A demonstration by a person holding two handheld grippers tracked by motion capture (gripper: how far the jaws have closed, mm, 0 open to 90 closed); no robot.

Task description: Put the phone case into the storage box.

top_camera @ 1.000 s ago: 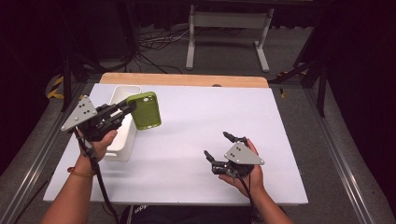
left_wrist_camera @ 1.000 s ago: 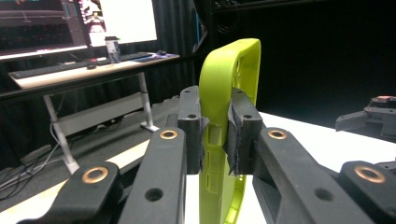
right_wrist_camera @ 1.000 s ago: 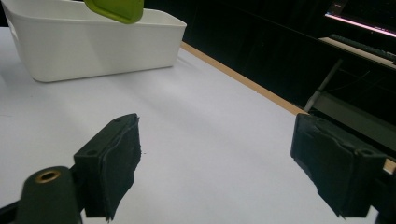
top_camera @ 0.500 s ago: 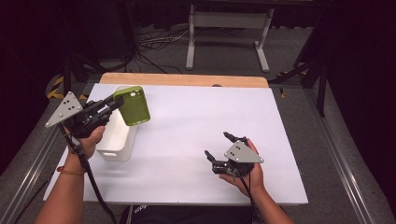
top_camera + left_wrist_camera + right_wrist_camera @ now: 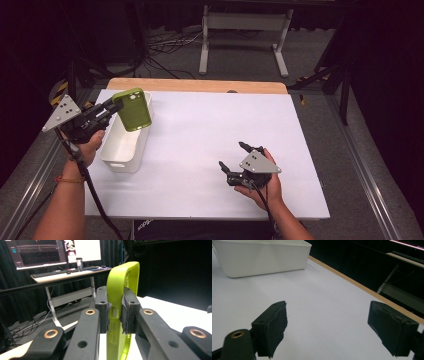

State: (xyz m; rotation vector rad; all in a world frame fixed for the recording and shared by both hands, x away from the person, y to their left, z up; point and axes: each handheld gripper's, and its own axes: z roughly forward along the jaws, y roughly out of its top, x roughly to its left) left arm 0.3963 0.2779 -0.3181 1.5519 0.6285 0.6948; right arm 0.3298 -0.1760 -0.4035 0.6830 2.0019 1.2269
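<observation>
The right hand-held gripper (image 5: 234, 157) rests low on the white table (image 5: 200, 125), jaws wide apart with nothing between them; bare matte table surface lies ahead of it. The left hand-held gripper (image 5: 116, 104) is clamped on the edge of a lime-green phone case (image 5: 132, 109), a smooth, rounded-corner shell held upright above the far end of a white rectangular plastic bin (image 5: 125, 145). Since the earlier frame, the case has been lifted up and back toward the table's left edge. Beyond, a desk (image 5: 70, 273) carries monitors (image 5: 37, 252).
</observation>
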